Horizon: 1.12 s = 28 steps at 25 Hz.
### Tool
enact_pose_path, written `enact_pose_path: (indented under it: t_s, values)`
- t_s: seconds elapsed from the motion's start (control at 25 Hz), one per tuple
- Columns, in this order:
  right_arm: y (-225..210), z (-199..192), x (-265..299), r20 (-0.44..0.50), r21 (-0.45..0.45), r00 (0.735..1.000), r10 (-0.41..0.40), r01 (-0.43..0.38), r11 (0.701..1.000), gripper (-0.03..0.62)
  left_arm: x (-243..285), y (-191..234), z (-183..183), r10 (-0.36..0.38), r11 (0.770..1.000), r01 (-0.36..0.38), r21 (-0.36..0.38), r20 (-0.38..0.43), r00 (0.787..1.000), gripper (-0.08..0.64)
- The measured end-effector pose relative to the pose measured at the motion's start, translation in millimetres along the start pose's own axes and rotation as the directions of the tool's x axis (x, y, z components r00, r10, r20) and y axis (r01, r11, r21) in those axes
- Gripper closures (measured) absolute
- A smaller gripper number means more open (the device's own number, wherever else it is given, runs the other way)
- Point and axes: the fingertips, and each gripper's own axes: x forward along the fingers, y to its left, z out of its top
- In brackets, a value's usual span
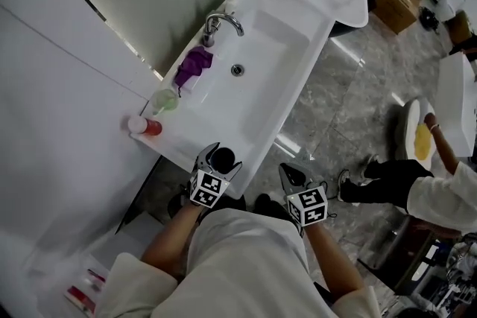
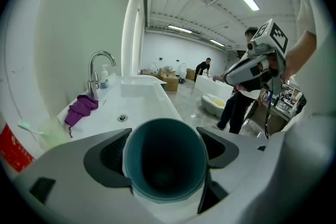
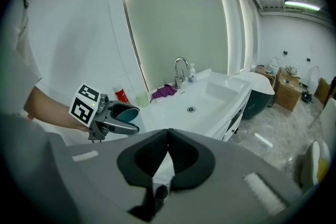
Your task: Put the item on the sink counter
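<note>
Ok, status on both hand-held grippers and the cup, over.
Left hand-held gripper clamped on teal cup at sink counter's near edge. Right hand-held gripper shut, empty. Green cup and red bottle sit clear, by the wall.

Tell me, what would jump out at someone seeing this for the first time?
Probably the teal cup, clamped mouth-forward in the left gripper at the near end of a long white sink. After that, the purple cloth lying next to the faucet on the wall side of the counter. The right gripper is shut and empty, off to the sink's right.
</note>
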Motion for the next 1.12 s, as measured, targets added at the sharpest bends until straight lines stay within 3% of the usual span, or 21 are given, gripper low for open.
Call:
enact_pose_path:
  t_s: [0.52,0.92,1.12]
  values:
    - [-18,-11,-1,-0.016,0.042,1.0,0.018,-0.017,0.999,0.581,43,3,-20,0.078,0.997,-0.078,-0.004,-0.038,0.996,0.169]
    - [-31,-19,2,-0.047,0.035,0.997,0.06,-0.058,0.998,0.581,55,9,-28,0.157,0.985,-0.159,-0.06,-0.032,0.987,0.161]
    - [-34,-21,4,-0.058,0.03,0.996,0.07,-0.068,0.997,0.581,56,9,-27,0.158,0.985,-0.159,-0.064,-0.024,0.987,0.16]
